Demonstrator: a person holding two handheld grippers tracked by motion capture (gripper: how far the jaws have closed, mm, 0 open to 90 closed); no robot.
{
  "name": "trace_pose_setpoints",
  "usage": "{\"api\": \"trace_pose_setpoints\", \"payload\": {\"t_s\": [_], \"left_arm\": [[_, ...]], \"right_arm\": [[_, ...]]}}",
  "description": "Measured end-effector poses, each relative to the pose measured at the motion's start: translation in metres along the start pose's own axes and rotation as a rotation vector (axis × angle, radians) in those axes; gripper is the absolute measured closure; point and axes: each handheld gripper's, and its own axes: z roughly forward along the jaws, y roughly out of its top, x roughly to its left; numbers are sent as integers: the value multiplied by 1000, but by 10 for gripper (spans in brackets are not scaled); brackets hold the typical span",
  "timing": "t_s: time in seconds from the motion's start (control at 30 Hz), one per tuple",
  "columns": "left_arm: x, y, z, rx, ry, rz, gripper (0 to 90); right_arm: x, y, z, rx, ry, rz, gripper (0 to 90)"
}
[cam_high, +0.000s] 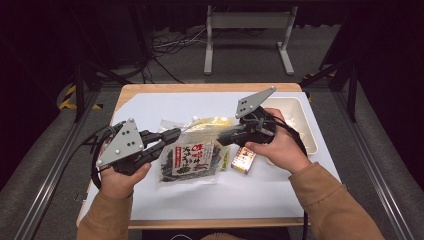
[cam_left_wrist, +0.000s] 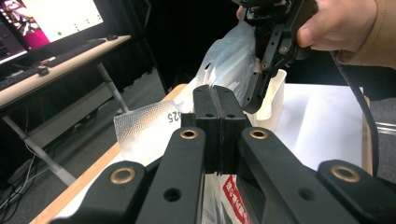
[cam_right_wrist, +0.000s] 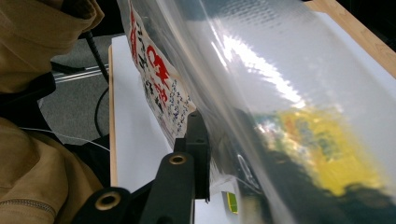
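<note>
A clear plastic bag (cam_high: 200, 131) lies across the middle of the white-covered table (cam_high: 150, 107), with a dark seaweed packet (cam_high: 190, 159) bearing a red and white label inside it. My left gripper (cam_high: 172, 135) is shut on the bag's left edge; in the left gripper view its jaws (cam_left_wrist: 216, 100) stand pressed together with the film (cam_left_wrist: 229, 65) rising beyond them. My right gripper (cam_high: 222, 137) comes in from the right and is shut on the bag's right side. In the right gripper view the film (cam_right_wrist: 261, 60) drapes over one jaw, and the other jaw presses against it (cam_right_wrist: 219, 140).
A small red and yellow box (cam_high: 243, 160) lies on the table just below the right gripper. A white bin (cam_high: 300, 120) stands at the table's right edge. A silvery packet end (cam_left_wrist: 144, 126) pokes out beside the left gripper.
</note>
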Motion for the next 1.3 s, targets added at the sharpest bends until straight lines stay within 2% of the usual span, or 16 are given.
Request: {"api": "trace_pose_setpoints", "payload": {"t_s": [0.13,0.37,0.43,0.5,0.6,0.73,0.8,0.87,1.07,1.3], "left_arm": [[3,-1,-2,-13,-3,-15,893],[4,-1,-7,-34,-10,-27,861],[5,-1,-10,-48,-10,-48,861],[8,-3,-12,-45,6,-61,788],[11,-6,-13,-55,1,-80,743],[16,-9,-15,-68,15,-102,654],[18,-12,-14,-61,33,-114,593],[20,-14,-13,-50,34,-109,581],[28,-24,-10,-37,51,-141,512],[33,-34,-2,29,62,-166,502]], "right_arm": [[4,3,-3,4,-13,-24,832],[9,10,-11,6,-35,-35,841],[10,11,-13,24,-50,-38,844],[10,11,-17,31,-61,-37,847],[9,11,-24,29,-71,-28,847],[7,10,-34,39,-101,-19,846],[5,10,-41,43,-118,-10,847],[4,10,-48,37,-131,-5,846],[-2,11,-71,19,-183,28,846],[-7,11,-87,22,-240,65,845]]}}
